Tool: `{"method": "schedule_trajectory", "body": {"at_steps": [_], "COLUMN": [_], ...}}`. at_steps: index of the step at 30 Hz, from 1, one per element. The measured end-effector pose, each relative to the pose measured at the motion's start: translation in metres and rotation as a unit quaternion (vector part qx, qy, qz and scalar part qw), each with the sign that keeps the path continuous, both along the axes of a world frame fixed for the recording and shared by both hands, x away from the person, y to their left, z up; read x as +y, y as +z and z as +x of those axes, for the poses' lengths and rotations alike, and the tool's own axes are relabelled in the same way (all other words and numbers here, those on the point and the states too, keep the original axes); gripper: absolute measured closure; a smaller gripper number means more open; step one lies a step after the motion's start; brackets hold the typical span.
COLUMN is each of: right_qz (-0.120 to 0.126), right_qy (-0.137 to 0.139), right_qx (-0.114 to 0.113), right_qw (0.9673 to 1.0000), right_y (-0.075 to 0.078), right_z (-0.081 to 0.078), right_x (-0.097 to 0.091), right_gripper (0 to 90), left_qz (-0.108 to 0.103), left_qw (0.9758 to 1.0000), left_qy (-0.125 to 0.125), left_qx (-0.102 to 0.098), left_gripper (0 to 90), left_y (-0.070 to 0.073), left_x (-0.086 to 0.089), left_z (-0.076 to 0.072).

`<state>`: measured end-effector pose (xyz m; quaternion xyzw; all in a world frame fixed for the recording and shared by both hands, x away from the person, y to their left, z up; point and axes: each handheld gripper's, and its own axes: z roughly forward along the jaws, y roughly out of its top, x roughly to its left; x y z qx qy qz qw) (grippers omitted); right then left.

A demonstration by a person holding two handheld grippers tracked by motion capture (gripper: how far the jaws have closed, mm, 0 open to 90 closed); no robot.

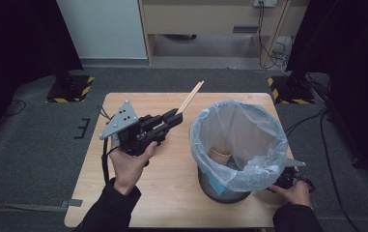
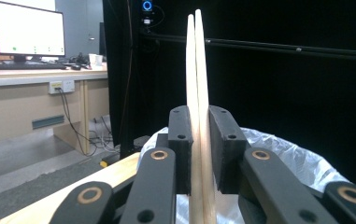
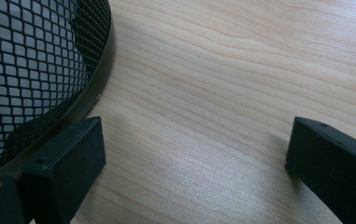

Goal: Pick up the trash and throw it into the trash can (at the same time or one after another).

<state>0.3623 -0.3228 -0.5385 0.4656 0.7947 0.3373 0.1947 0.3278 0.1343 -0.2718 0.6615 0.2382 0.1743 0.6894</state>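
I have the left gripper (image 1: 174,116) clamped on a pair of wooden chopsticks (image 1: 190,97), tips angled toward 1 o'clock, held above the table (image 1: 172,179) just at 9 o'clock of the bin rim. My guess: the lift is there so they clear the rim before dropping in. The mesh wastebasket (image 1: 225,191) with plastic liner (image 1: 237,140) sits right of centre. The right gripper (image 3: 196,154) rests low at the basket's 4 o'clock, jaws spread wide, gripping nothing, one jaw beside the mesh wall, probably steadying it.
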Motion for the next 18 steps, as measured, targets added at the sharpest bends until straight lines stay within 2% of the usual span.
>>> {"method": "schedule_trajectory", "body": {"at_steps": [12, 18], "right_qz": [0.000, 0.000], "right_qy": [0.000, 0.000], "right_qx": [0.000, 0.000], "right_qw": [1.0000, 1.0000], "right_y": [0.000, 0.000], "right_z": [0.000, 0.000], "right_x": [0.000, 0.000], "right_gripper": [4.8, 4.8], "left_qz": [-0.003, 0.003], "left_qw": [0.9998, 0.9997], "left_qy": [-0.016, -0.025], "left_qx": [0.007, 0.007], "left_gripper": [79.5, 79.5], "left_y": [0.002, 0.003], "left_x": [-0.024, -0.038], "left_z": [0.008, 0.010]}}
